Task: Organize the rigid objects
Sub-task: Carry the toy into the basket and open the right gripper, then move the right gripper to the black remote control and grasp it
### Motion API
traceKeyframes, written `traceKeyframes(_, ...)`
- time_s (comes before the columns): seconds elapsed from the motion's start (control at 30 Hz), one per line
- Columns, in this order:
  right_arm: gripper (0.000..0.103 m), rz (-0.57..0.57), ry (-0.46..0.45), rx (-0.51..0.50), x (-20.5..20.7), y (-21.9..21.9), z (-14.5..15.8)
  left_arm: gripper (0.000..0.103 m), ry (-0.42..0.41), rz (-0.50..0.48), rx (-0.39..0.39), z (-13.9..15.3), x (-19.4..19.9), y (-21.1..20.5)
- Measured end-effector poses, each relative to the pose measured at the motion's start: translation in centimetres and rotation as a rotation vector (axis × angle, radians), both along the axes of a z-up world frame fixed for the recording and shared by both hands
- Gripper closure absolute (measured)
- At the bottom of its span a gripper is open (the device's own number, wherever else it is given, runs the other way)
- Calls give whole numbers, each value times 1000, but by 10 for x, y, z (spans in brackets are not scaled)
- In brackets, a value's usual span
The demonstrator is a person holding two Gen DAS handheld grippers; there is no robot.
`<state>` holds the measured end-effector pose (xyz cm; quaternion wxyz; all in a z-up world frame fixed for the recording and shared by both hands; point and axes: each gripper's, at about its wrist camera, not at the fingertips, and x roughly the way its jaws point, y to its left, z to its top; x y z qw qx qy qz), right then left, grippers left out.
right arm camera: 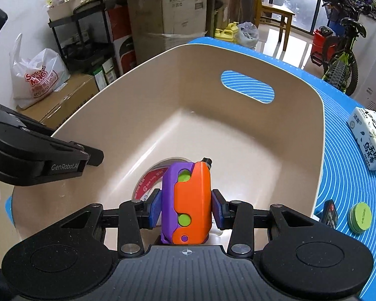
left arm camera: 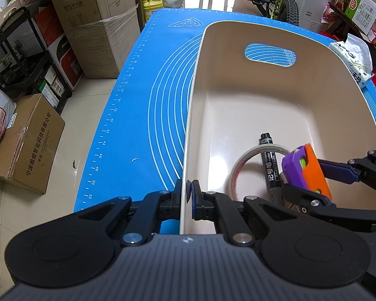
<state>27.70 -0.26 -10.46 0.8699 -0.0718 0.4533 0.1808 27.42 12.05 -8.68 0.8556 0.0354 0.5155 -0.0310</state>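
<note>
A beige plastic bin (left arm camera: 238, 115) (right arm camera: 238, 135) stands on the blue mat. My left gripper (left arm camera: 186, 195) is shut on the bin's left wall near its front corner. My right gripper (right arm camera: 186, 207) is shut on a purple and orange toy block (right arm camera: 188, 200) (left arm camera: 305, 173) and holds it inside the bin above the floor. On the bin floor lie a tape roll (left arm camera: 240, 168) (right arm camera: 148, 178) and a black marker (left arm camera: 269, 160) lying across it; in the right wrist view only the marker's tip (right arm camera: 207, 161) shows behind the block.
On the mat right of the bin lie a tissue pack (right arm camera: 371, 143) (left arm camera: 351, 60), a green round tin (right arm camera: 361, 217) and a small dark object (right arm camera: 329, 212). Cardboard boxes (left arm camera: 92, 25) and a black rack stand left of the table. A bicycle (right arm camera: 341, 50) stands beyond.
</note>
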Motion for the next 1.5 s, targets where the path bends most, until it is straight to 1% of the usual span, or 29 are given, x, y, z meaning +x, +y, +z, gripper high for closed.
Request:
traceKeyframes(0.03, 53, -5, 6, 2, 2, 2, -1, 96, 0, 0, -1, 0, 0, 0)
traceKeyframes(0.1, 53, -17, 9, 18, 2, -3, -1, 96, 0, -1, 1, 0, 1, 0)
traceKeyframes(0.33, 51, -42, -54, 65, 1, -19, 17, 96, 1, 0, 0, 0, 1, 0)
traceKeyframes(0.4, 37, -50, -77, 81, -1, -26, 25, 96, 1, 0, -1, 0, 1, 0)
traceKeyframes(0.43, 36, -54, -94, 90, -3, -31, 29, 96, 1, 0, -1, 0, 1, 0)
traceKeyframes(0.67, 34, -92, -185, 106, -12, -66, 64, 96, 1, 0, -1, 0, 1, 0)
traceKeyframes(0.77, 34, -133, -209, 96, -16, -87, 72, 96, 0, -1, -1, 0, 1, 0)
traceKeyframes(0.83, 34, -170, -210, 86, -16, -104, 73, 96, 1, 0, -1, 0, 1, 0)
traceKeyframes(1.0, 34, -289, -179, 76, -17, -149, 59, 96, 1, 0, -1, 0, 1, 0)
traceKeyframes(1.17, 34, -373, -89, 97, -17, -175, 28, 96, 0, 0, -1, 0, 1, 0)
traceKeyframes(1.33, 34, -395, 3, 131, -15, -178, 0, 96, 0, -1, 2, -1, 2, 0)
traceKeyframes(1.5, 34, -373, 55, 107, -8, -164, -21, 96, -1, -1, 3, -1, 2, 0)
